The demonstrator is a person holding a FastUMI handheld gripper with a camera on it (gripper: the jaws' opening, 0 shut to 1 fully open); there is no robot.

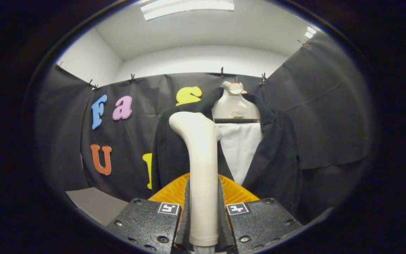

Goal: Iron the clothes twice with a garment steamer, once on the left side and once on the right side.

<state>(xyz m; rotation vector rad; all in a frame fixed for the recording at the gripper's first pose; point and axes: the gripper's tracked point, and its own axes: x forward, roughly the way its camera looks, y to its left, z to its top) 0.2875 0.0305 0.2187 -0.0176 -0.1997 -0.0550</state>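
Black cloth hangs as the booth's back wall, pinned up under a white ceiling with a strip light [189, 7]. Against that cloth a dark jacket [277, 155] hangs open on a pale hanger form [234, 106], with a white shirt panel [241, 151] showing between its lapels.

From the gripper view, the gripper [203, 215] is clamped on the handle of the garment steamer [199, 165]: both fingers press its sides, and the handle stands upright between them. The steamer's head bends forward at the top, toward the jacket's left front, just beside the lapel. Whether the head touches the fabric I cannot tell. An orange ribbed part [238, 192] sits right behind the handle, ahead of the fingers.

The steamer looks like hard, smooth plastic, rigid and probably slippery, and top-heavy with the head out past the grip. Low on the handle, where it is held, seems the sensible spot, though a firm squeeze would help stop it twisting. The jacket looks soft and limp, likely to swing or bunch if pushed hard, so light strokes down each front panel would suit it.
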